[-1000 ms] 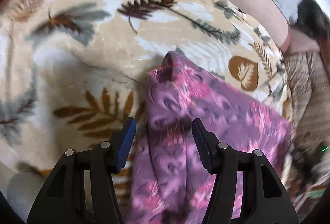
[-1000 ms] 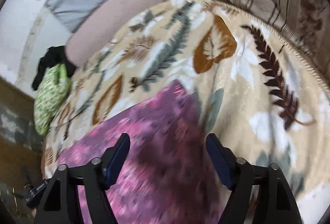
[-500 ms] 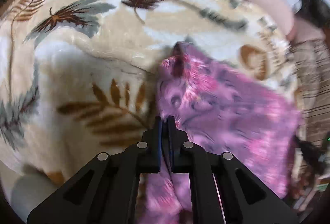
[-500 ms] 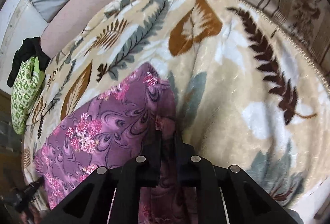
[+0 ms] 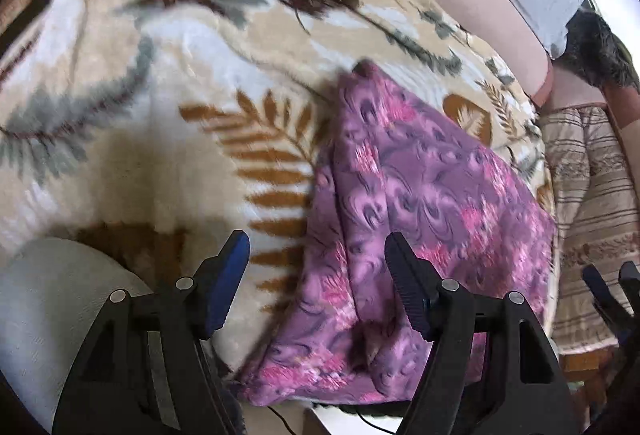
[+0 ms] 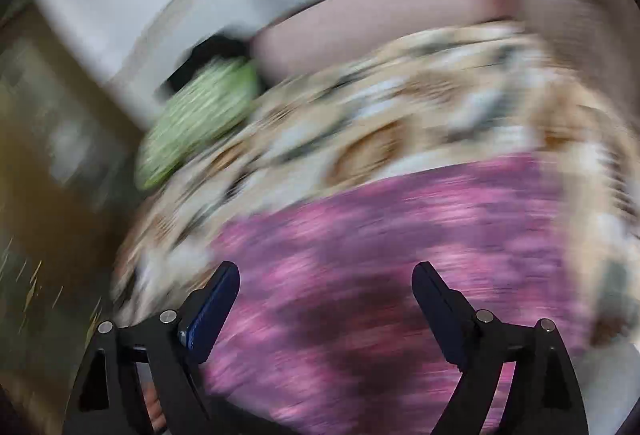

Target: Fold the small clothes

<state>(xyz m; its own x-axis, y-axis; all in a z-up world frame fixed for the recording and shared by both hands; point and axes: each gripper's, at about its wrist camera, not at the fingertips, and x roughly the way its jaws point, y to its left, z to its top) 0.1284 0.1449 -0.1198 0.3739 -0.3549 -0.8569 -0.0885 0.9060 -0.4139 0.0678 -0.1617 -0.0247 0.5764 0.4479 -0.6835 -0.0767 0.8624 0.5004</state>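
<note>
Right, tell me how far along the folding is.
Done: the purple garment lies on the leaf-print blanket in a doubled-over shape with a thick edge on its left side. In hand: nothing; the left gripper and right gripper are both open above it. Left: whether more folds are needed I cannot tell; the right view is badly blurred.

View badly motion-blurred. Right gripper (image 6: 325, 287) at bottom, jaws spread wide, nothing betw. them; blue pads (image 6: 212, 309) visible. Purple/pink floral garment (image 6: 400, 235) lies on the leaf-print blanket (image 6: 400, 115), spreading under and past the gripper toward the blanket's right edge; can't tell if fingers touch it. Green patterned cloth (image 6: 196, 115) sits at the blanket's far left corner, w/ a black item (image 6: 208, 51) just behind it. Pink bolster (image 6: 380, 15) along the far edge.
</note>
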